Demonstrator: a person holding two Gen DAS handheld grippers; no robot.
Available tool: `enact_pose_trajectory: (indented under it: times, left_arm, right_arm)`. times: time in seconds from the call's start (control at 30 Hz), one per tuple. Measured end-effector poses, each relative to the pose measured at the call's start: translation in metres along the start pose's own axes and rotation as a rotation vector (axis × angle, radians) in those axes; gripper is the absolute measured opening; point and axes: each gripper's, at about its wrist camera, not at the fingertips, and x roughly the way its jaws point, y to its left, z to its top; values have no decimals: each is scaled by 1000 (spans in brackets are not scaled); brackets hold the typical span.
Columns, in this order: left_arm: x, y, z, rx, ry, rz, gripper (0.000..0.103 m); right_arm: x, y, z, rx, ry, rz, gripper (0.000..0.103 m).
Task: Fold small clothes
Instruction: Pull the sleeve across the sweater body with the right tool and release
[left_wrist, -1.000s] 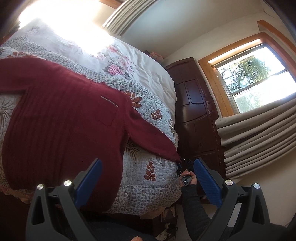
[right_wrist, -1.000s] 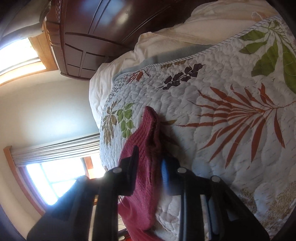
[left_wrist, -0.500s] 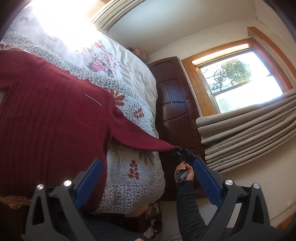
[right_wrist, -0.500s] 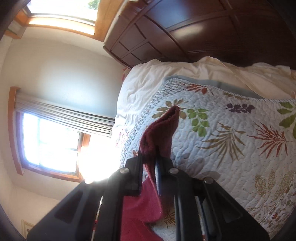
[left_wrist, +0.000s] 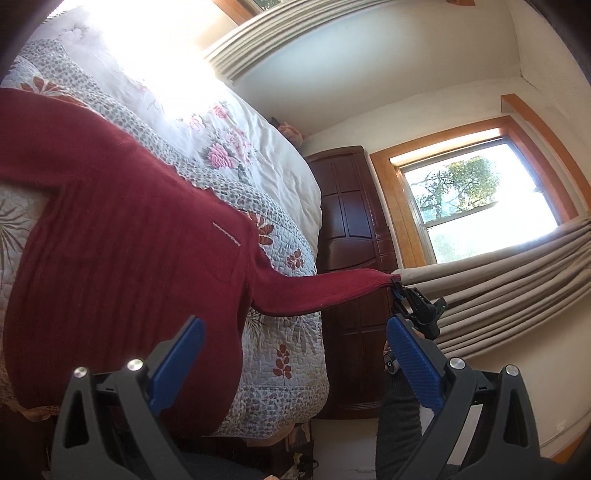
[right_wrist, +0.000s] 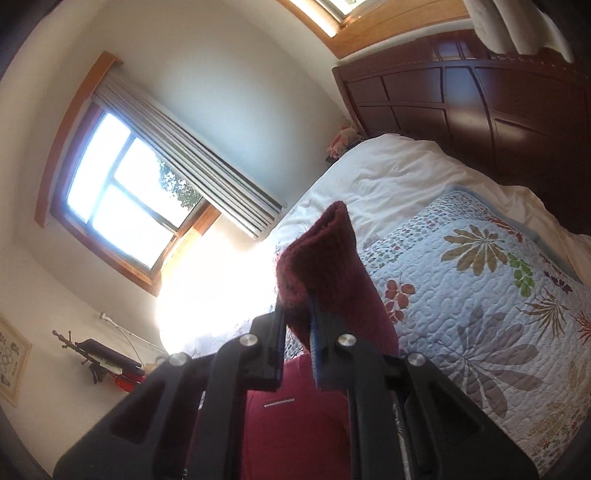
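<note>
Clenched on the ribbed cuff (right_wrist: 317, 254) of a dark red knitted sweater (left_wrist: 122, 236), the right gripper (right_wrist: 297, 325) holds the sleeve (left_wrist: 317, 291) out taut and level, clear of the bed's edge, its black jaws pressed onto the wool. Meanwhile the left gripper (left_wrist: 291, 354), blue-padded, hangs released and empty at the near end of the bed, jaws wide.

Most of the sweater lies flat on the quilted floral bedspread (left_wrist: 291, 350), body spread broad, the other sleeve trailing off to the far left.

To do this fold well, I'd judge the held sleeve should be carried across the chest in one flat sweep and laid straight (a soft knit like this stretches and sags if tugged hard), with the idle gripper pinning the shoulder so the body doesn't drag.

Vertical ribs run down the knit; a small pale stitched bar (left_wrist: 227, 235) marks the chest. Puffy and stippled, the quilt will likely grip the wool a little.
</note>
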Motion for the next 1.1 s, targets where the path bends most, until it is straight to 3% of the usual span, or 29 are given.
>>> enact_pose_trajectory:
  times: [0.37,0.63,0.8,0.93,1.03,1.1]
  left_arm:
    - [-30,61,48,-85,-82,-49,99]
    - [-22,93,88,-101,-70,-31,99]
    - [7,114,107,-99,-11,4,99]
    - [47,133,117,-121,65,32,99]
    - [83,149,120,-182,135,14,99]
    - [111,156,123,-229,193,-23,99]
  right_arm:
    - [81,121,-80,-218,173,4,10]
    - [177,183,-188,-373,380,-25,10]
    - [235,193,-267,-472,523,-77,10]
    - [254,193,-314,-536,618,-101,27]
    - [240,189,-323,-545,624,-92,48]
    - [223,181,-322,-529,619,-88,52]
